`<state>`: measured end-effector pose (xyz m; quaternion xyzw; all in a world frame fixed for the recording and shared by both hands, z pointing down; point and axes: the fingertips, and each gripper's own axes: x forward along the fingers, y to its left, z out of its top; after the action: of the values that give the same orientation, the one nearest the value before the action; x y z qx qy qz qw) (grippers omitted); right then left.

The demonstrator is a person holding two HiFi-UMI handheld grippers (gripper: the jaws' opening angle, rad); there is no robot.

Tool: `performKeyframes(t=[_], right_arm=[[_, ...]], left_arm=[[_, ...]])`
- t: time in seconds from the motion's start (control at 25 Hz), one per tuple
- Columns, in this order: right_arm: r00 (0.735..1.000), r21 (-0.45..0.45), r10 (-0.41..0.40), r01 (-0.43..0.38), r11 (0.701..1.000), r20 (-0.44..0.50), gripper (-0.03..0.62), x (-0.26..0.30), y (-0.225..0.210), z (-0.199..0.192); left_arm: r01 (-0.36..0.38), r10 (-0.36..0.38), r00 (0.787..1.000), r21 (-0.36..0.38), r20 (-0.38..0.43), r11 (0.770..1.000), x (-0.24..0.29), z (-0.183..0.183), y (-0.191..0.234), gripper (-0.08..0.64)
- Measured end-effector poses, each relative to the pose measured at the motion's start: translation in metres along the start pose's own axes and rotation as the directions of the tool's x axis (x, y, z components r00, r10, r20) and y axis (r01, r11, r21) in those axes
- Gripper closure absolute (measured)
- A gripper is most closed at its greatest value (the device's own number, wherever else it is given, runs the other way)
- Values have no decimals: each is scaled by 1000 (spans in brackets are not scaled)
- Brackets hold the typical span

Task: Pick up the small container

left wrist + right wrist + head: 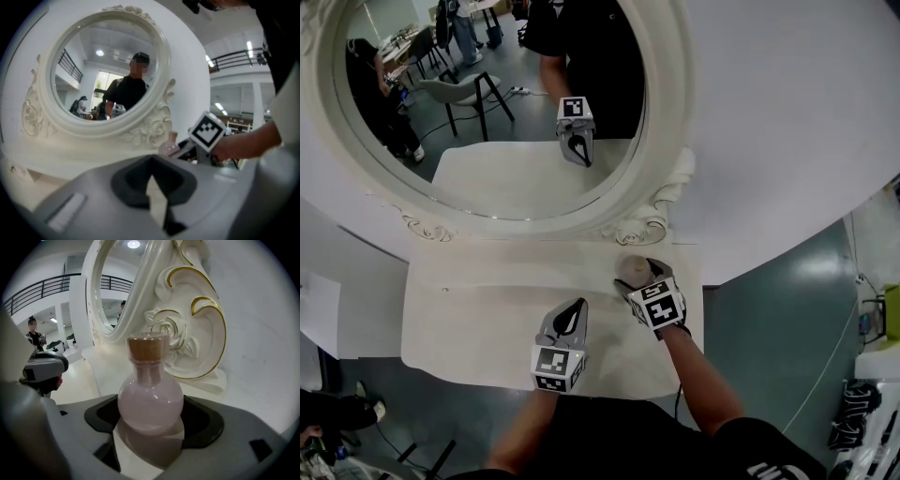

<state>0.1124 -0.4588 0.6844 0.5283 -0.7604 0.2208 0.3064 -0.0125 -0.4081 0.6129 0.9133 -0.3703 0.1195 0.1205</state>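
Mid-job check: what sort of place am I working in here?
Probably a white dressing table set up inside a large open hall, not a bedroom: it carries an ornate oval mirror, and an upper-floor railing runs behind.

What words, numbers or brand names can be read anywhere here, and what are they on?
No readable text anywhere.
The two marker cubes: black-and-white square patterns, no letters.
The small container: no label.
White print on the person's shirt: cut off at the picture's edge, unreadable.
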Motion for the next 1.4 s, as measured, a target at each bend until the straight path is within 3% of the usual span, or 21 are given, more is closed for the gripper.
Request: performKeyframes(t=[0.28,0.72,0.88,1.12,1.4], right_arm=[[1000,-13,-9,9,1000,15,238,-1,-1,1],[976,25,-25,20,999,214,238,-40,6,12],[948,25,-49,43,999,316,238,-76,10,26],[881,34,-67,58,998,468,238,-132,14,54],[821,33,-67,58,998,567,238,-179,19,71]], left_arm=[[14,-14,1000,-3,8,1000,0,1,-4,554],[-4,3,1000,11,18,1000,-6,5,-4,554],[-5,4,1000,11,30,1000,-8,11,-9,554],[-1,0,998,18,64,1000,-10,26,-23,554],[3,-7,994,40,111,999,-18,54,-36,554]])
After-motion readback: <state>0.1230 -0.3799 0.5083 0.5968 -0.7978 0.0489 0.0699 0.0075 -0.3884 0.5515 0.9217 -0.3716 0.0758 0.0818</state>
